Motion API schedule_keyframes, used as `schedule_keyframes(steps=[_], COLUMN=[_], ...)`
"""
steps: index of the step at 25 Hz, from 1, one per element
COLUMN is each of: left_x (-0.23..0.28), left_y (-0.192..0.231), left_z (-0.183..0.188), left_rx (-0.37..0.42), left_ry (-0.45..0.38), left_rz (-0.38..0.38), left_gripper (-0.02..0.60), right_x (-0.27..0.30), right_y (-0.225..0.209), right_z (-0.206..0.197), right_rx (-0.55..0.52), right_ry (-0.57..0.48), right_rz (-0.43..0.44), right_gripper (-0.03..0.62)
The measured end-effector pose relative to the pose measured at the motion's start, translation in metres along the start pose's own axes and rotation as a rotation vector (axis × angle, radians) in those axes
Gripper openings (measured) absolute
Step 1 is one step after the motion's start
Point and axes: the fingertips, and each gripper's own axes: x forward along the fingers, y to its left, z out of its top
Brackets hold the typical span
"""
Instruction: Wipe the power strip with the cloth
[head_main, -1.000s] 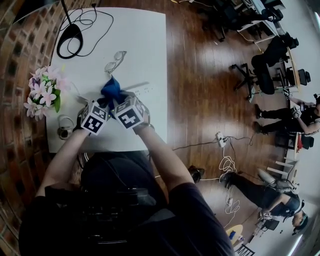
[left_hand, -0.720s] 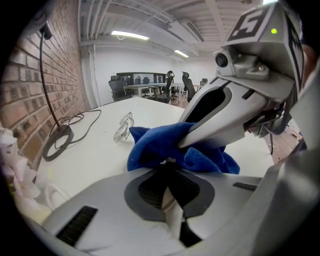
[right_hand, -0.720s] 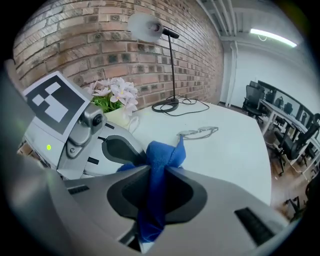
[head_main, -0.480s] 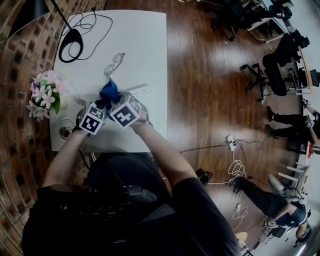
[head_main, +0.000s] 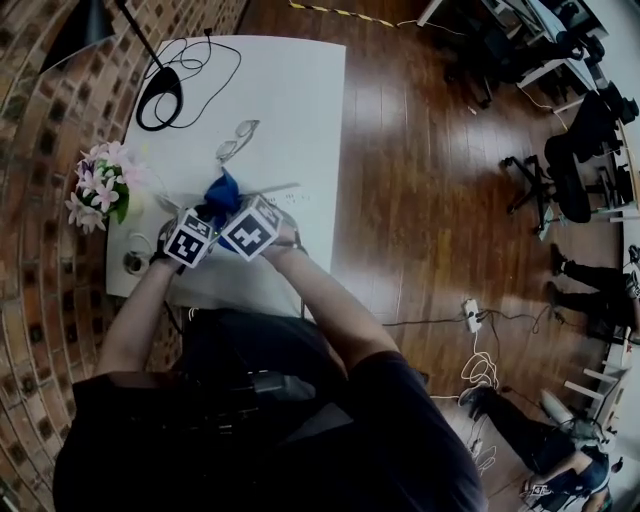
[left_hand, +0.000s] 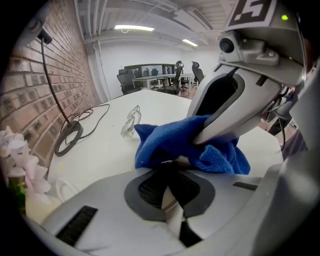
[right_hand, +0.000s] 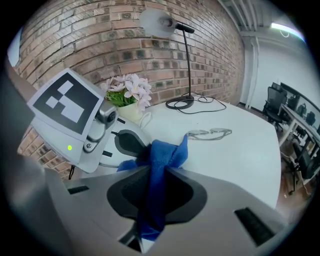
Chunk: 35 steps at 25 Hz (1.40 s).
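- Neither the left gripper (left_hand: 171, 172) nor the right gripper (right_hand: 156, 170) has left its station over the near part of the table (head_main: 290, 90) since a second ago. Only the tilt of the marker cubes has changed slightly, and the blue bundle between them sits as before.
- Wood floor (head_main: 420, 200): fills the right of the head view.
- White table: stands against a brick wall (right_hand: 100, 40).
- Desk lamp (right_hand: 156, 22): black, at the far end of the table, cord looped beside its round base.
- Flowers (head_main: 100, 185): pink and white, at the wall edge of the table, to the left of the left gripper.
- Left gripper: jaws closed together, tips right at the near edge of the cloth (left_hand: 165, 142). Whether a fold is nipped between them cannot be made out.
- Right gripper: jaws narrow and clamped on the cloth, which runs back between the pads toward the camera.
- Cloth: blue, bunched between the two gripper tips, which meet at it nose to nose.
- Power strip (head_main: 285, 192): white, lying flat on the table just beyond the right gripper, one end hidden behind the cloth — whether the cloth touches the power strip cannot be told.
- Glasses (left_hand: 131, 120): clear-framed, on the table beyond the cloth and apart from it.
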Motion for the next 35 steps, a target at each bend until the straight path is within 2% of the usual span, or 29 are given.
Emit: schedule_keyframes(steps=[12,20,25,35], left_x=[0.001,0.002,0.002,0.001], left_y=[0.003,0.004,0.004,0.005], left_z=[-0.004,-0.002,-0.003,-0.001], left_rx=[-0.038,-0.046,-0.043,-0.046], left_ry=[0.017,0.016,0.007,-0.005], left_rz=[0.043,0.060,0.062,0.052], left_gripper=[0.008,0.008,0.009,0.009], right_x=[-0.007,-0.016,-0.019,-0.042], right_y=[-0.005,-0.017,-0.024,-0.060], right_z=[-0.008,-0.013,-0.016,-0.038], right_rx=[-0.010,0.009,0.027,0.099], right_ry=[0.005,0.008,0.000,0.036], right_rz=[0.056,0.055,0.040,-0.058], right_gripper=[0.057,0.057,0.057,0.058])
